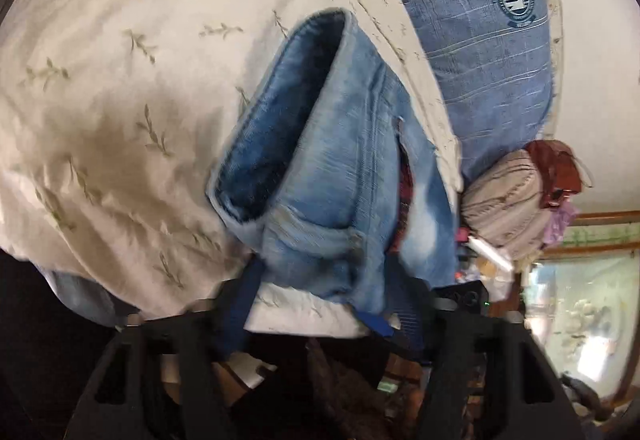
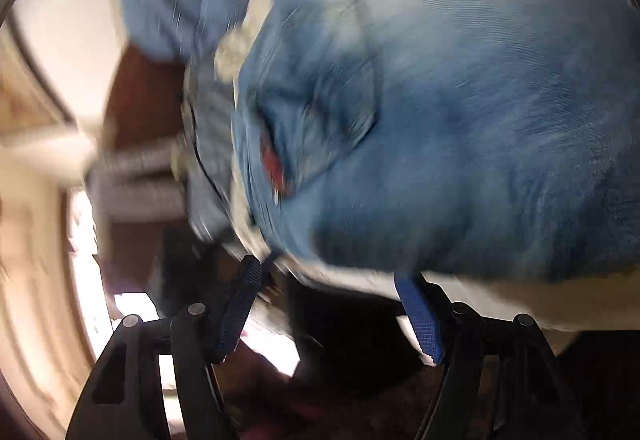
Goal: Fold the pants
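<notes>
Judging by the bunched cloth, the folding looks partly done: the faded light-blue denim pants [image 1: 340, 176] lie doubled on the cream leaf-print bedsheet [image 1: 120, 80], just ahead of the left gripper [image 1: 316, 300], its jaws parted with denim draping between, though a real pinch cannot be told. Squaring and smoothing remain. The right gripper [image 2: 336, 296] is released, nothing between its fingers (that view is badly blurred), the pants filling the space just beyond.

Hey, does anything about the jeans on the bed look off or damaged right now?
The jeans lie bunched on the sheet, not flat, one cuff gaping open. A slit in the denim shows red underneath; a tear or a pocket, I cannot tell.
</notes>
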Demonstrator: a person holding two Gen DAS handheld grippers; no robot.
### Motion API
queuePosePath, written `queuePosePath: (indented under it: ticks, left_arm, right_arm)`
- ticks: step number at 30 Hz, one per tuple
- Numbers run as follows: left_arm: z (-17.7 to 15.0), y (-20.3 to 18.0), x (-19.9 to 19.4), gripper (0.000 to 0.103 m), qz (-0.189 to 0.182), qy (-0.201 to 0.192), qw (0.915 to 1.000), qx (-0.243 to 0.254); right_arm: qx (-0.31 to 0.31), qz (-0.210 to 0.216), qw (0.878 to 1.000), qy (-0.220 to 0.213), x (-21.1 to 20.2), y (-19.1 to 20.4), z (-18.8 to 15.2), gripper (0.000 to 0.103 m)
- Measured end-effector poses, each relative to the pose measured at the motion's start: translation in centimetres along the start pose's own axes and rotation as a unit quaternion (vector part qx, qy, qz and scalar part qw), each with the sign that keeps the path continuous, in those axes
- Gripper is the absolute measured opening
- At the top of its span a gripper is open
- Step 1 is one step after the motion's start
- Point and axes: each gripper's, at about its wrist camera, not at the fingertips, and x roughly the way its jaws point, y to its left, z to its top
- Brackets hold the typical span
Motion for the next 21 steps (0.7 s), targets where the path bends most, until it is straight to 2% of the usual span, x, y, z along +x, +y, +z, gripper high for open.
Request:
queuePosePath:
  ticks: [1, 2, 4, 6, 8, 11, 13, 15, 18, 19, 21]
  left_arm:
    - [0.5, -0.5, -0.1, 0.021, 0.008, -0.007, 0.9999, 0.009]
    - [1.1, -1.1, -0.3, 0.019, 0.009, -0.014, 0.9997, 0.017]
    - [2.3, -2.8, -1.4, 0.017, 0.011, -0.045, 0.9982, 0.039]
    - [2.9, -4.9, -2.9, 0.017, 0.010, -0.082, 0.9937, 0.076]
    - [2.5, -6.4, -3.8, 0.018, 0.038, -0.106, 0.9860, 0.123]
    - [1.0, -5.1, -2.8, 0.018, 0.065, -0.072, 0.9873, 0.126]
    - [0.3, -2.9, -1.6, 0.017, 0.081, -0.046, 0.9900, 0.106]
    - [0.2, -1.5, -0.7, 0.015, 0.073, -0.024, 0.9938, 0.080]
    - [0.5, -2.0, -1.5, 0.015, 0.055, -0.028, 0.9944, 0.086]
    - [0.5, -2.5, -2.0, 0.019, 0.049, -0.035, 0.9937, 0.095]
    - [0.6, -3.4, -2.8, 0.035, 0.021, -0.042, 0.9924, 0.114]
  right_arm:
    - [0.008, 0.008, 1.000, -0.012, 0.1, -0.1, 0.2, 0.048]
    - [0.005, 0.004, 1.000, -0.021, 0.2, 0.3, 0.3, 0.025]
    - [-0.017, -0.005, 0.999, -0.035, 0.3, 1.8, 0.9, 0.015]
    - [-0.047, 0.011, 0.997, -0.058, 0.0, 4.2, 1.1, 0.014]
    - [-0.083, 0.011, 0.995, -0.057, 0.4, 6.0, 0.8, 0.014]
    - [-0.080, -0.023, 0.996, -0.032, 1.2, 4.9, 0.6, 0.014]
    - [-0.049, -0.045, 0.998, -0.012, 2.1, 2.2, 0.4, 0.017]
    - [-0.024, -0.040, 0.999, 0.001, 2.0, 0.5, 0.2, 0.020]
    - [-0.041, -0.067, 0.997, -0.008, 0.1, 0.4, -0.4, 0.038]
    - [-0.049, -0.070, 0.996, -0.023, -1.3, 0.5, -0.7, 0.042]
    - [-0.050, -0.060, 0.994, -0.071, -5.5, 0.0, -1.1, 0.043]
